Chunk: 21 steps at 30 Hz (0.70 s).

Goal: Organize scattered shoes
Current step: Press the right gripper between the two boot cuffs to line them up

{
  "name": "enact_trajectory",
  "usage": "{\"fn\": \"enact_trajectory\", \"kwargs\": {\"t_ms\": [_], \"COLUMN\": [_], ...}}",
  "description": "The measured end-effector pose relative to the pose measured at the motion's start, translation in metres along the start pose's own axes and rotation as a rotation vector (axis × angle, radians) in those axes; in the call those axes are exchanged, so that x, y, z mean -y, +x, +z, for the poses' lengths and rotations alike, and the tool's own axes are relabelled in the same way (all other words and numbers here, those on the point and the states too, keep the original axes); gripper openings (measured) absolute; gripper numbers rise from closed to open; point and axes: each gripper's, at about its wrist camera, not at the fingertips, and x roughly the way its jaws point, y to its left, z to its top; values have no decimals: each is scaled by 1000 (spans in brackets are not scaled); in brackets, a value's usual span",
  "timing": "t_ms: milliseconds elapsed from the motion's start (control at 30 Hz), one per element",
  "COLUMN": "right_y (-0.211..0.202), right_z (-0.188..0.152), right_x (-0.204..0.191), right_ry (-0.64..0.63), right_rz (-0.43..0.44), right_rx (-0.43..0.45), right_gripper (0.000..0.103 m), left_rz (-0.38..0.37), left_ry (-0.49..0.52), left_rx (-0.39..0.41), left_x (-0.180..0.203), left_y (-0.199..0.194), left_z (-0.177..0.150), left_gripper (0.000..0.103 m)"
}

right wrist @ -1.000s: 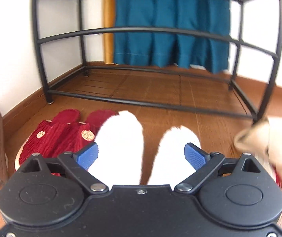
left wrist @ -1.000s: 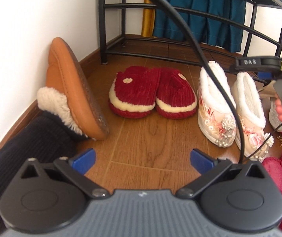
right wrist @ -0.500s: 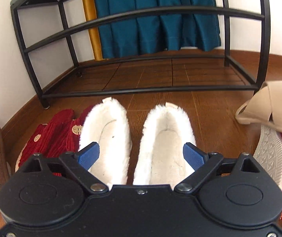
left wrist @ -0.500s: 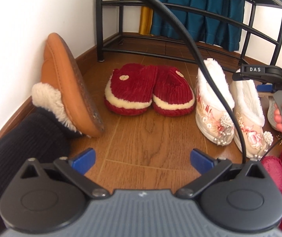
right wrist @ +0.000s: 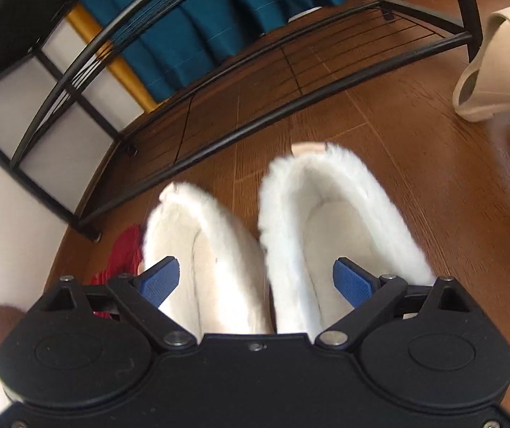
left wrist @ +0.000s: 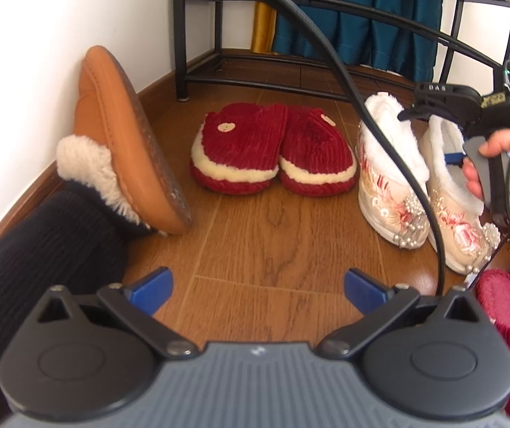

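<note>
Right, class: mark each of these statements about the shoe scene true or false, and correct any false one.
1. The red slippers sit side by side on the floor. True.
2. The left tongs are shut on a slipper. False: they are open, with only bare floor between the tips.
3. The right tongs are open, with one tip over each white fur-lined shoe. True.
4. The fur-lined shoes are on the black rack. False: they stand on the floor in front of it.
5. The tan slipper lies flat, sole down. False: it is tipped up by the wall, sole showing.
</note>
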Motion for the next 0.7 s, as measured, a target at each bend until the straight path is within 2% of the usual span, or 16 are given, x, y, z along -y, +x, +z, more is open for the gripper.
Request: {"fn": "enact_trajectory", "kwargs": {"t_ms": [167,700], "right_y": [10,32], "right_z": [6,20], "right_x": [-14,-23], "right_ry": [-39,-64], "right_rz": [40,37], "right_rx": [0,-2], "right_gripper": [96,96], "left_rz": [-6,-5], "left_ry": [-11,17], "left_rx": [-13,-13], "left_x": [-2,1], "left_y": [5,8], "left_z": [0,-3], "left_gripper": [102,102]}}
